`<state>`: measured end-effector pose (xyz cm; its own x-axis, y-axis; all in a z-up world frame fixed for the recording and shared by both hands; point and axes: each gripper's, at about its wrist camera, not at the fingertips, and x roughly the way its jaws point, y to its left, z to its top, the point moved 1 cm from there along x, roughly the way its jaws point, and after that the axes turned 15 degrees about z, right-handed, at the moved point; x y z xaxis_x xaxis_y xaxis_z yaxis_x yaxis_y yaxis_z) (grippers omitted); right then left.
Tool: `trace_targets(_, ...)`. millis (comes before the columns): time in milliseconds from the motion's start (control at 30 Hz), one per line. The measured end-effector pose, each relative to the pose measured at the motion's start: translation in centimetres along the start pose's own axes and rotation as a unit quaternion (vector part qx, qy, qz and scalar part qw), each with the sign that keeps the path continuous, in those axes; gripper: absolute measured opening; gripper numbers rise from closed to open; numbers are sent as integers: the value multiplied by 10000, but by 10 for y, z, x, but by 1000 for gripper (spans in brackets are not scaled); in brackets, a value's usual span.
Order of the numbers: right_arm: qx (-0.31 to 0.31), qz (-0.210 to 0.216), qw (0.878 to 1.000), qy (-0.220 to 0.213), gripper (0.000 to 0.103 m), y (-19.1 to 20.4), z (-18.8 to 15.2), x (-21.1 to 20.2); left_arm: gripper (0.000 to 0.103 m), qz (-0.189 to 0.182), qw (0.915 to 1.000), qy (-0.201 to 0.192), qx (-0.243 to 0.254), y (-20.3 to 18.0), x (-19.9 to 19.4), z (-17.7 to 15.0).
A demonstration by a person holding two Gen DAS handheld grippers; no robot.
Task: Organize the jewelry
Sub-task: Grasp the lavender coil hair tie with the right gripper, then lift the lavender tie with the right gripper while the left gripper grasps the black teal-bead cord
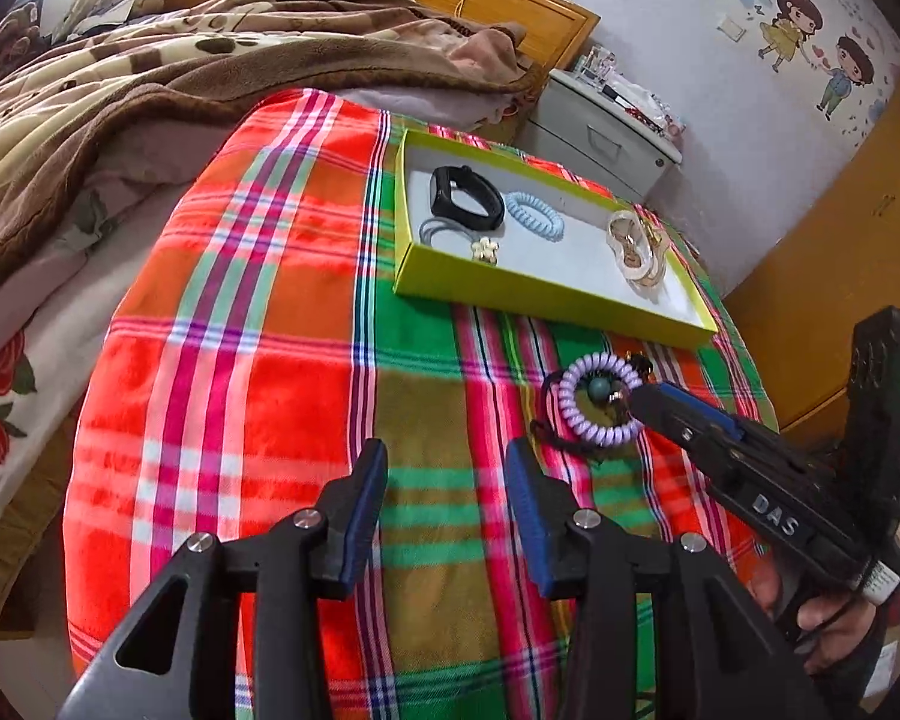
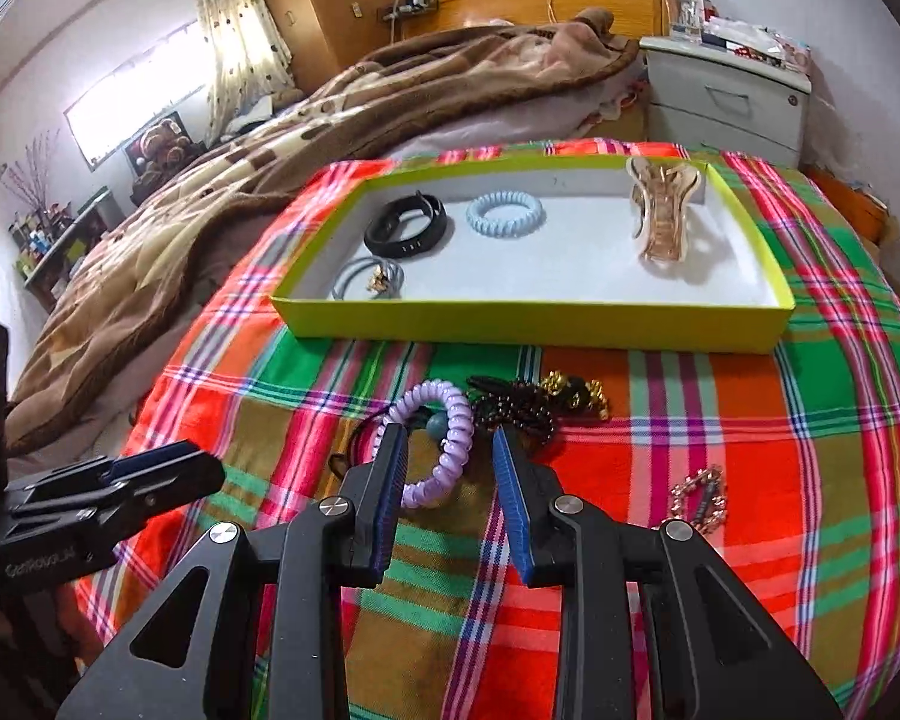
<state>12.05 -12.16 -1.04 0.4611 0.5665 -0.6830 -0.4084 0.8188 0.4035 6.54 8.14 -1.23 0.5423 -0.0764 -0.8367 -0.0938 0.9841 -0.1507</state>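
Observation:
A yellow-green tray [image 2: 534, 324] [image 1: 540, 300] on the plaid cloth holds a black wristband [image 2: 405, 231], a light blue coil hair tie [image 2: 504, 213], a grey hair tie with a charm [image 2: 369, 282] and a beige hair claw [image 2: 663, 213]. In front of it lie a purple coil hair tie [image 2: 444, 444] [image 1: 600, 399], a dark bead bracelet with gold charms [image 2: 534, 405] and a pink crystal piece [image 2: 699, 498]. My right gripper [image 2: 447, 450] is open, jaws either side of the purple tie's near part. My left gripper [image 1: 444, 462] is open and empty over the cloth, left of it.
The plaid cloth [image 1: 270, 360] covers a rounded surface that drops off at its edges. A brown blanket [image 1: 180, 60] lies on the bed behind and to the left. A white bedside cabinet [image 2: 726, 102] stands behind the tray.

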Motion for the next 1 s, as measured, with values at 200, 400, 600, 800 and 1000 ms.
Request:
trace_targets(200, 87, -210, 9997, -11, 26, -1, -4, 5, 43, -51, 9999, 125, -26, 3, 2, -6)
trace_targets(400, 176, -145, 9997, -115, 10, -4, -9, -3, 43, -53, 9998, 187, -71, 4, 4, -10)
trace_targets(600, 356, 182, 9989, -244, 9, -8, -16, -16, 43, -56, 9997, 216, -33, 0, 4, -11)
trace_targets(800, 695, 306, 9960, -469, 9, -23, -25, -37, 43, -56, 9997, 248, 23, -4, 6, -12)
trace_targets(1000, 1067, 215, 9899, -912, 10, -43, -34, -73, 43, -95, 9996, 246, 138, -12, 5, -11)
